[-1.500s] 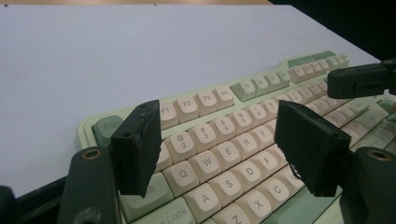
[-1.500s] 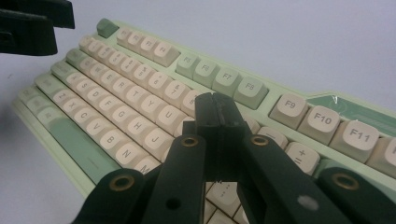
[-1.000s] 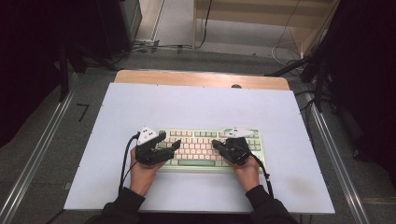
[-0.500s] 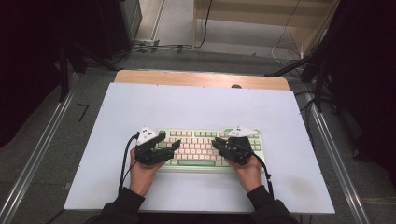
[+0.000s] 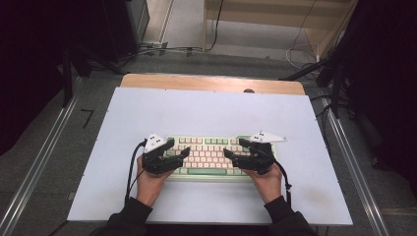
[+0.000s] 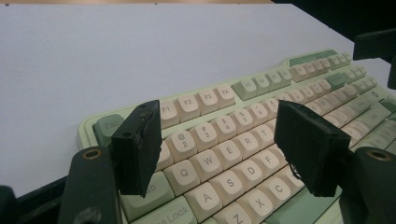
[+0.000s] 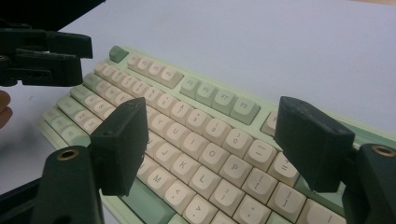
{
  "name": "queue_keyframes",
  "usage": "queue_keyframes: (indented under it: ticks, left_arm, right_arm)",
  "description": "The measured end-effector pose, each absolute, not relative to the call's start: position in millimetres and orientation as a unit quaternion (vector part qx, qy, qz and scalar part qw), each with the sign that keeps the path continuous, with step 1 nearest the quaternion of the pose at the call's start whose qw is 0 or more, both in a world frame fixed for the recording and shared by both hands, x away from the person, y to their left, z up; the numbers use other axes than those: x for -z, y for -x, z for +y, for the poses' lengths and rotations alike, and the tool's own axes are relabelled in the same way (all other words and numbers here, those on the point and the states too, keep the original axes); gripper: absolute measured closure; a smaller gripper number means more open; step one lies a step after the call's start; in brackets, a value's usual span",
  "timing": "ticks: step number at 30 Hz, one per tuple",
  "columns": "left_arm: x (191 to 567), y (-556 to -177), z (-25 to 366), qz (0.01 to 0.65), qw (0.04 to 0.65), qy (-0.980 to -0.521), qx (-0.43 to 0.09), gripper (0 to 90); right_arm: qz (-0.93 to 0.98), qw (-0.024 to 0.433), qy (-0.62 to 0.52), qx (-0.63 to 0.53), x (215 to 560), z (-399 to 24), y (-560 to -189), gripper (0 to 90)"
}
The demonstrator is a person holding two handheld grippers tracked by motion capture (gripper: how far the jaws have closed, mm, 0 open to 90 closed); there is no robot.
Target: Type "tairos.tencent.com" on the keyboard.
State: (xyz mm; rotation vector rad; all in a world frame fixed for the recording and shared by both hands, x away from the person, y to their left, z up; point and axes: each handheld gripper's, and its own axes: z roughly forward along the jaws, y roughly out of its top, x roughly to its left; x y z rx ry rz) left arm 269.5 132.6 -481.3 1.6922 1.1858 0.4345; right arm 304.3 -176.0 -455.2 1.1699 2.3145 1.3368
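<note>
A green keyboard (image 5: 209, 157) with cream keys lies on a white table (image 5: 211, 113), near the edge at 6 o'clock in the high view, its long side running from 9 to 3 o'clock. A person's two hands come in from 6 o'clock, each holding a black gripper over one end of the keyboard.

The left gripper (image 5: 184, 152) sits over the keyboard's 9 o'clock end, its tips pointing toward 3 o'clock. Its jaws stand apart with nothing between them. In the left gripper view (image 6: 219, 154), the letter keys Q, W, E, A and S lie just below and between the jaws, and the keyboard stretches away toward 2 o'clock. The Esc corner shows at about 9 o'clock beside the left jaw.

The right gripper (image 5: 228, 153) sits over the keyboard's 3 o'clock end, its tips pointing toward 9 o'clock, facing the left gripper across the middle keys. Its jaws have just been opening and now stand wide, released, with nothing held between them. In the right gripper view (image 7: 210, 149), the keys O, P, K and L lie below the gap between the jaws, and the keyboard runs off toward 10 o'clock, where the left gripper shows at the frame's edge.

Whether either gripper's tips touch the keys cannot be told.
</note>
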Motion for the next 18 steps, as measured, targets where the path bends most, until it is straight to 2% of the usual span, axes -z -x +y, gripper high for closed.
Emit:
queue_keyframes:
  ticks: [3,7,8,11,13,18]
  left_arm:
    - [481.3,-269.6,132.8,0.49,0.493,-0.696,-0.179,32.8]
    - [481.5,-269.6,132.7,0.488,0.491,-0.699,-0.18,32.7]
    - [481.4,-269.5,132.6,0.489,0.492,-0.698,-0.18,32.8]
    - [481.9,-269.9,132.2,0.489,0.491,-0.699,-0.178,32.8]
    - [482.2,-269.9,132.1,0.488,0.49,-0.699,-0.18,32.8]
    - [481.5,-269.7,132.9,0.491,0.491,-0.697,-0.18,32.8]
  right_arm:
    - [0.788,0.106,-0.398,-0.458,453.6,-177.2,-302.1,24.5]
    - [0.795,0.102,-0.391,-0.452,454.3,-174.5,-299.1,30.3]
    - [0.798,0.102,-0.387,-0.451,454.8,-173.5,-298.4,37.6]
    - [0.804,0.101,-0.372,-0.453,458.6,-170.5,-294.3,71.4]
    - [0.813,0.089,-0.364,-0.446,463.1,-165.7,-293.4,86.8]
    - [0.823,0.073,-0.355,-0.437,469.2,-156.1,-292.0,87.7]
